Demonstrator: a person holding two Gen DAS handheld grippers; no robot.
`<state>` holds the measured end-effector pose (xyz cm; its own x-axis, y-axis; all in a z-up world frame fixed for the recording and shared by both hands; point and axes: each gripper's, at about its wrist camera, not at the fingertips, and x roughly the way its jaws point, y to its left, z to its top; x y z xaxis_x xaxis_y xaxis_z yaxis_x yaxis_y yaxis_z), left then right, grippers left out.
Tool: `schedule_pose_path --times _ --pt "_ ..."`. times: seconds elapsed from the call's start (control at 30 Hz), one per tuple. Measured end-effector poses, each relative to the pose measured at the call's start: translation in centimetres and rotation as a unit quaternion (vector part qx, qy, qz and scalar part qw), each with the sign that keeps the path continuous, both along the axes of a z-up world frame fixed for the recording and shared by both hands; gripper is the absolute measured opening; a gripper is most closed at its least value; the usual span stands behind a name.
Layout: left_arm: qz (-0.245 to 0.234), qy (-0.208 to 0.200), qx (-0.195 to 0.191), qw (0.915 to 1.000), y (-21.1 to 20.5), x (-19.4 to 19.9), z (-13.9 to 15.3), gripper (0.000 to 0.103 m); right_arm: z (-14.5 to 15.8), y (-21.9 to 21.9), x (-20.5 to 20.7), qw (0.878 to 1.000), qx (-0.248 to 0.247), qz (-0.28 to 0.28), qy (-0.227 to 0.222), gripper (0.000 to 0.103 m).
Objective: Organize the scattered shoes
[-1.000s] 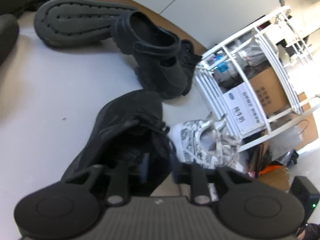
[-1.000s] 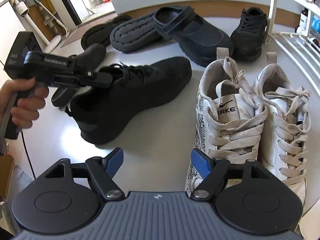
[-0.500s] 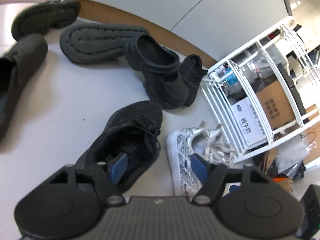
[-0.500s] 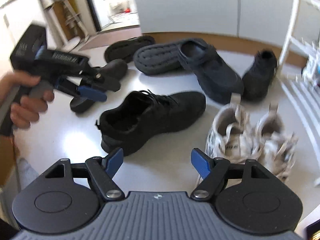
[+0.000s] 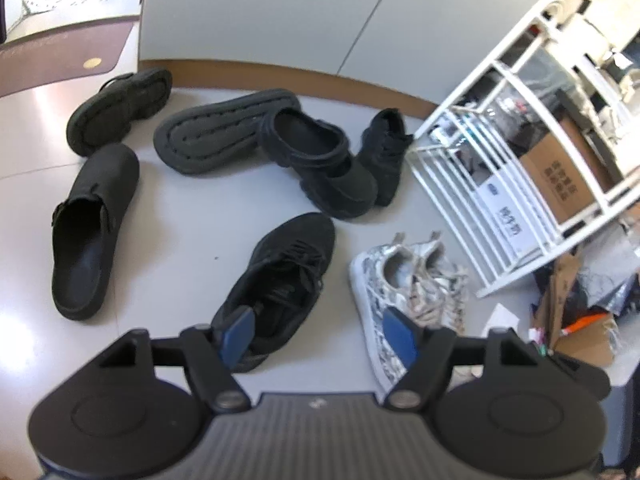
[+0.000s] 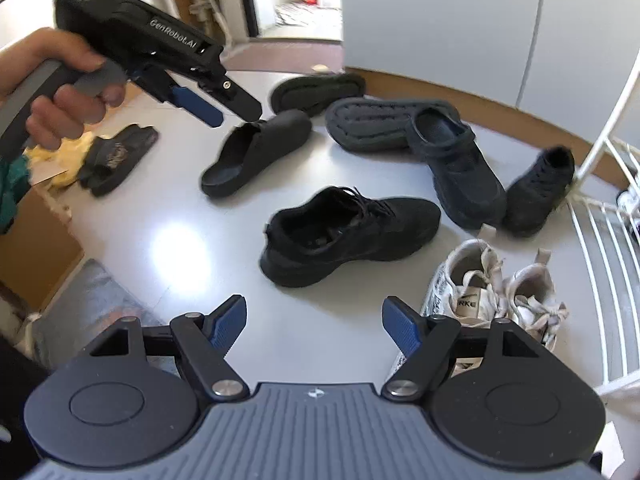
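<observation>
Both claws are seen pulled up and back from the shoes now, so the whole pile is visible at once. A second ago the left claw was buried in the collar of the black sneaker; that shoe is now let go and sits alone on the pale floor, lower middle of the left wrist view. Its jaws are opening, with nothing between them. The right claw is also opening a touch, spread wide and empty.

So that sneaker looks placed, just beside the white sneaker pair, which is parked against the white wire rack at the right edge. Probably its mate, the small black sneaker, is wanted next; it's wedged between the rack's leg and the chunky black clog, touching both as far as can be told.

Still scattered: a flipped clog sole upper middle, a black mule at left, another upturned sole upper left, and a dark slipper at far left of the right wrist view.

Open floor is found at lower left and centre. Things are tight by the rack's bars and the brown skirting along the top.
</observation>
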<state>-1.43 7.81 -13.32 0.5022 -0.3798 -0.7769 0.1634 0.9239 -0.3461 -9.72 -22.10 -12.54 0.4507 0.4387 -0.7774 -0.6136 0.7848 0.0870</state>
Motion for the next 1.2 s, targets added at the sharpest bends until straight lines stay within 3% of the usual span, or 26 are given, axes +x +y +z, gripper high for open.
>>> schedule_pose_path --times 0.3,0.63,0.93,1.13,1.2 --pt "0.031 0.015 0.003 0.9994 4.1 -1.7 -3.8 0.079 -1.9 -0.3 0.3 1.0 0.014 -0.024 -0.003 0.082" --pt "0.0 0.016 0.016 0.9997 3.1 1.1 -8.6 0.079 -5.2 0.7 1.9 0.998 -0.034 0.029 -0.038 0.085" --pt "-0.01 0.01 0.018 0.9997 4.1 4.3 -12.5 0.079 -8.7 1.2 7.2 0.996 -0.073 0.03 -0.047 0.086" --pt "-0.022 0.007 0.024 0.9995 5.3 6.2 -13.6 0.079 -11.1 1.7 10.7 0.997 -0.07 0.02 -0.036 0.086" --pt "-0.018 0.004 0.022 0.9996 5.6 6.5 -13.8 0.079 -11.9 1.4 11.8 0.998 -0.048 0.013 -0.034 0.086"
